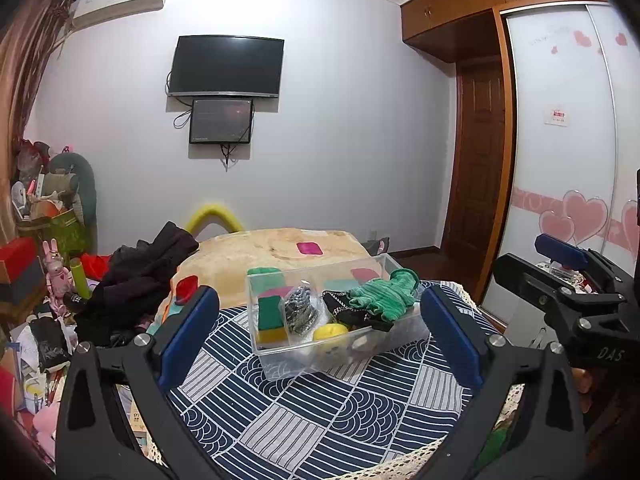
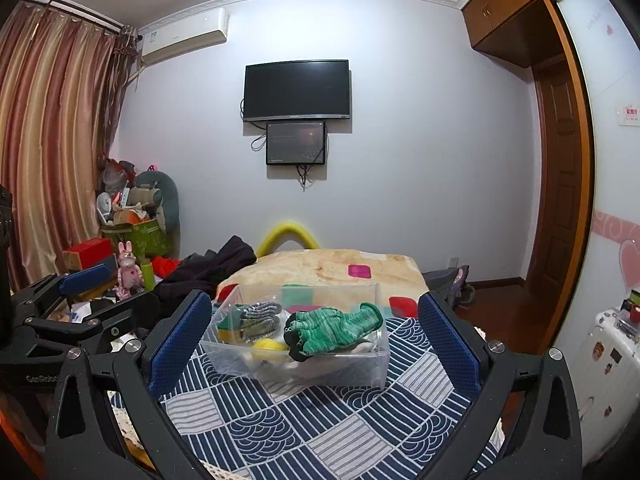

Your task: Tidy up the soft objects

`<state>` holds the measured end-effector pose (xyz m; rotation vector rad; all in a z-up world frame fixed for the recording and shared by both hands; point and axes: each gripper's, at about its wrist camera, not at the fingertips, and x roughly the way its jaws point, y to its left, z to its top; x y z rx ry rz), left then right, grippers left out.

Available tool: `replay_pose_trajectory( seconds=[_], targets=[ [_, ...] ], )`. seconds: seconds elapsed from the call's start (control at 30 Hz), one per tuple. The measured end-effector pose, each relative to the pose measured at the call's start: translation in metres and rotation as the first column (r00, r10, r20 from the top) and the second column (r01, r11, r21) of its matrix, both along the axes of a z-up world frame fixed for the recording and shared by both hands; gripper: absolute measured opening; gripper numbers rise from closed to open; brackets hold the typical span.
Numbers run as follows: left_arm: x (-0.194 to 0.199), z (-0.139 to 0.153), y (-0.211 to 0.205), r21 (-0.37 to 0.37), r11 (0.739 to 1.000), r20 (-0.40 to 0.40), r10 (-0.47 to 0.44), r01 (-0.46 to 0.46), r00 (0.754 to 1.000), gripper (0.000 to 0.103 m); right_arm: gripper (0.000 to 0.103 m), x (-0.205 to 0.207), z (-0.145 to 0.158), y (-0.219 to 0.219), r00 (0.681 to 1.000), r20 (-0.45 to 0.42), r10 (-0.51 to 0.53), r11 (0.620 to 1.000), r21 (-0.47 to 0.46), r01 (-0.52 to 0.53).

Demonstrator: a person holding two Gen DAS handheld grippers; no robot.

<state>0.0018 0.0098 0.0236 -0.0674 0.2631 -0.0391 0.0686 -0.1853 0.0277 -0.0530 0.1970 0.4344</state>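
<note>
The clear plastic bin [image 2: 304,364] sits ahead between the spread fingers of both empty grippers, left gripper [image 1: 318,332] and right gripper [image 2: 314,334]. Inside it, the green knitted glove [image 2: 336,326] looks limp and light; pinch its cuff. The yellow sponge [image 1: 330,332] should squash easily.

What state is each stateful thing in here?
Left hand-held gripper: open, empty.
Right hand-held gripper: open, empty.
Clear plastic box: lidless, holding soft items.
Green knitted glove: draped over the contents.
Wall-mounted black television: dark.
Brown wooden door: closed.
</note>
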Motion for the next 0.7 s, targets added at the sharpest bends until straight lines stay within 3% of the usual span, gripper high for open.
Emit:
replay_pose_trajectory(
  seconds=[0.7],
  targets=[
    [-0.0022, 0.0012, -0.0012, 0.001, 1.0, 0.005, -0.007, 0.007, 1.0, 0.102, 0.103, -0.0012, -0.0001, -0.0001, 1.0, -0.002, -0.001, 1.0, 0.0, 0.001]
  ],
)
